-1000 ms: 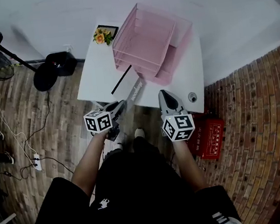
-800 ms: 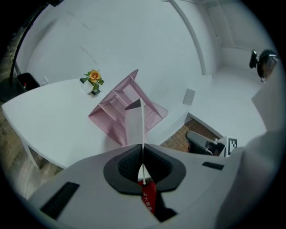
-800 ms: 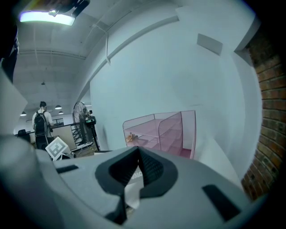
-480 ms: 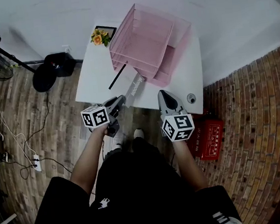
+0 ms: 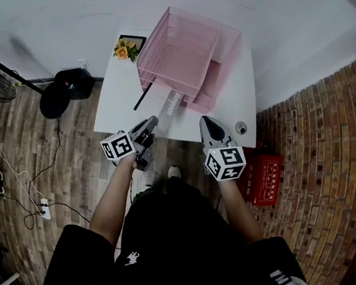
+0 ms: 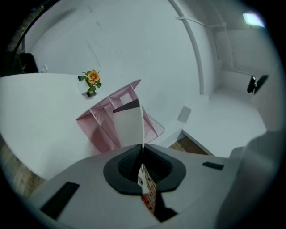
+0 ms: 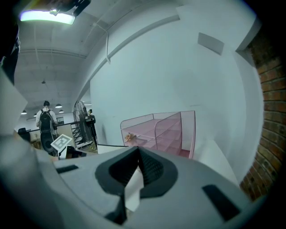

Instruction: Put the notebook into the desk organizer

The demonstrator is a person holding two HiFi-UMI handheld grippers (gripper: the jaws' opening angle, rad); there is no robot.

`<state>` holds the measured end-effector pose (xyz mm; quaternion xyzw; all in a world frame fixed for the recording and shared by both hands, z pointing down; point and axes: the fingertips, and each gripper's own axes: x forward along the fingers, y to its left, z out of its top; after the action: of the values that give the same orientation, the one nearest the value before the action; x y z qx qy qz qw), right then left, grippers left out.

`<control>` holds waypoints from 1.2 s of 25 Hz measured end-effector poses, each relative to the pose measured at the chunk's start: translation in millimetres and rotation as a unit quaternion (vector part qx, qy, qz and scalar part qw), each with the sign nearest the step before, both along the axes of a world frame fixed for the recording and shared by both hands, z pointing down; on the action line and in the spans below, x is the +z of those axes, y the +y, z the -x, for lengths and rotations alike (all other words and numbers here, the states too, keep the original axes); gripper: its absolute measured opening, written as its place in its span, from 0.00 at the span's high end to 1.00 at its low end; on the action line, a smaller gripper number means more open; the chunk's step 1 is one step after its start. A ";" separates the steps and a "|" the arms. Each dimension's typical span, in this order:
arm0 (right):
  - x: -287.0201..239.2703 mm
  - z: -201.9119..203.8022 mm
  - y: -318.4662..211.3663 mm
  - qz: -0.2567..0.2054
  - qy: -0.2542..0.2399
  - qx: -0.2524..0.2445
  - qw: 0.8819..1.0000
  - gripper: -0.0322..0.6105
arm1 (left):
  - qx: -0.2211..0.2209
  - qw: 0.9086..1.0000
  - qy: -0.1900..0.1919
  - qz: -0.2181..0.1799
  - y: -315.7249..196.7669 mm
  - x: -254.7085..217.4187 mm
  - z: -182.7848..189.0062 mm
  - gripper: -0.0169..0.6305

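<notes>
Notebook [image 5: 172,102]: grey, edge-on, pinched at its near end by the left gripper [image 5: 151,124], far end at the pink desk organizer [image 5: 188,48] mouth. Right gripper [image 5: 209,126]: jaws pressed together, empty. Risk, judged: leading corner snagging a mesh shelf, twisting the notebook loose.

pink mesh desk organizer [image 5: 186,45], white table [image 5: 117,99], grey notebook [image 5: 172,103], red-brown brick floor [image 5: 313,155]

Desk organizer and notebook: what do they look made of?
Desk organizer: likely pink-coated wire mesh with a matte finish; its fine grid is see-through. Notebook: probably paper with a smooth pale grey card cover; it looks thin, flat and stiff.
</notes>
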<state>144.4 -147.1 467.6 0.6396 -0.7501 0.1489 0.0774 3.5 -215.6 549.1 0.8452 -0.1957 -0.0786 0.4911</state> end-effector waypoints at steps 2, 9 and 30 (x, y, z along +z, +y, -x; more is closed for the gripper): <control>1.2 -1.4 -1.6 0.001 0.000 -0.002 1.000 0.95 | -0.001 1.000 -0.002 0.001 -2.6 3.9 -3.0 0.96; 12.2 -6.9 -7.7 0.013 -0.001 -0.014 1.000 0.95 | -0.022 0.999 -0.028 0.023 -7.2 28.8 -9.5 0.96; 36.4 -19.6 -30.2 0.027 -0.004 -0.084 0.996 0.95 | -0.155 0.972 -0.170 0.045 -18.1 86.4 -15.7 0.95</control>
<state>164.0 -177.3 504.0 0.5717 -0.7970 0.1647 0.1039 19.2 -233.7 635.5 0.7828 -0.4082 0.0005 0.4697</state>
